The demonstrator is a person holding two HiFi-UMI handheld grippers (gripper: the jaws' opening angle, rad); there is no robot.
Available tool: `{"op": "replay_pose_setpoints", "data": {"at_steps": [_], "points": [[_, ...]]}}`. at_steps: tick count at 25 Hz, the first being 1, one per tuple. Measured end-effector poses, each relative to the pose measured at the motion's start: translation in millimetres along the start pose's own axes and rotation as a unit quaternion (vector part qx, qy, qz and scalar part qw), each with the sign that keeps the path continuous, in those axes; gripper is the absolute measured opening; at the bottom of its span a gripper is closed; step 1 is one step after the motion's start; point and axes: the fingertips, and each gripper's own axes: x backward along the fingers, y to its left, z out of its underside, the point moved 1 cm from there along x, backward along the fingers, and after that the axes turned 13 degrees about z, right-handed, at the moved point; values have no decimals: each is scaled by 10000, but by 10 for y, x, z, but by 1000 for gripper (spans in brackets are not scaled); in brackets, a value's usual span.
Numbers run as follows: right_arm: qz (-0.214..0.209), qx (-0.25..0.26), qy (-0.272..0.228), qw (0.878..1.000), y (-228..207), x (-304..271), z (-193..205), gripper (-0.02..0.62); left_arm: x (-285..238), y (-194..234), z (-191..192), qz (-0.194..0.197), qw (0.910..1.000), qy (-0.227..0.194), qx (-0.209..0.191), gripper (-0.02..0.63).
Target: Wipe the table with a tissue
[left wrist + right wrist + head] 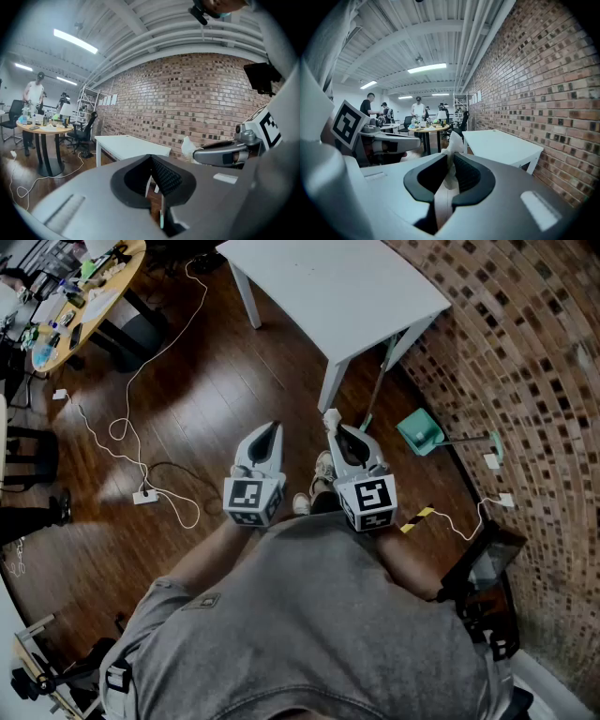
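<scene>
Near the table [337,287], right gripper [334,427] pinches tissue [453,143] — left gripper [274,429] (empty) closed.

Tissue [455,139] in right tool [450,158]; table [502,146] ahead; wall [543,84] right.

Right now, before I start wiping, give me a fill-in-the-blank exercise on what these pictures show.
1. The tissue is clamped in the jaws of the gripper in the person's ____ hand.
2. The other gripper has its jaws together and holds ____.
3. The table ahead has a top coloured ____.
4. The wall beside it is built of ____.

Missing words: right; nothing; white; brick
</scene>
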Motion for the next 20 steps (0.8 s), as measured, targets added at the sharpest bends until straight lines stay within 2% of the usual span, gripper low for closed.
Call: {"op": "replay_pose_setpoints", "data": {"at_steps": [6, 13, 20], "points": [[-115, -40, 17, 9999, -106, -478, -75, 58, -323, 294, -119, -60, 9998, -34, -188, 2], [-362, -36, -186, 9992, -327, -1219, -424, 58, -848, 776, -469, -333, 9988, -147, -314, 2], [-472, -63, -325, 9983, -597, -1807, -637, 58, -1385, 1082, -694, -430, 9979, -190, -441, 2]]}}
